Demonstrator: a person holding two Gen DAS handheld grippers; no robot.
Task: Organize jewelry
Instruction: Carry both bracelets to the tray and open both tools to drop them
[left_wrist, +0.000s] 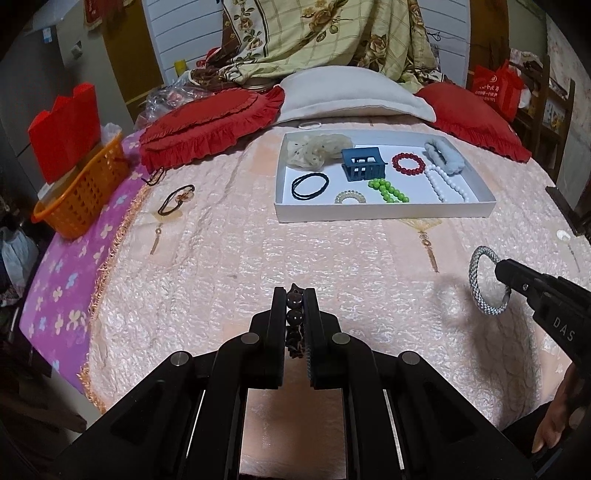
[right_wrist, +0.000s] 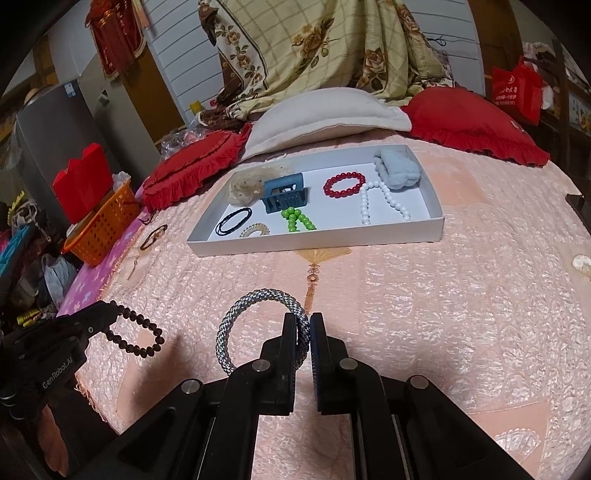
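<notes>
My left gripper (left_wrist: 294, 293) is shut on a dark brown bead bracelet (left_wrist: 294, 308), held above the pink bedspread; the bracelet also shows in the right wrist view (right_wrist: 136, 330). My right gripper (right_wrist: 303, 317) is shut on a silver woven bangle (right_wrist: 255, 301), which also shows in the left wrist view (left_wrist: 478, 280). A white tray (left_wrist: 384, 212) lies ahead. It holds a blue claw clip (left_wrist: 364, 164), a red bead bracelet (left_wrist: 408, 163), green beads (left_wrist: 388, 190), white beads (left_wrist: 447, 184), black hair ties (left_wrist: 309, 185), scrunchies and a small clear bracelet.
A brown cord bracelet (left_wrist: 176, 199) lies on the bedspread left of the tray. An orange basket (left_wrist: 83, 195) with a red box stands at the left bed edge. Red cushions (left_wrist: 210, 125) and a white pillow (left_wrist: 351, 94) lie behind the tray.
</notes>
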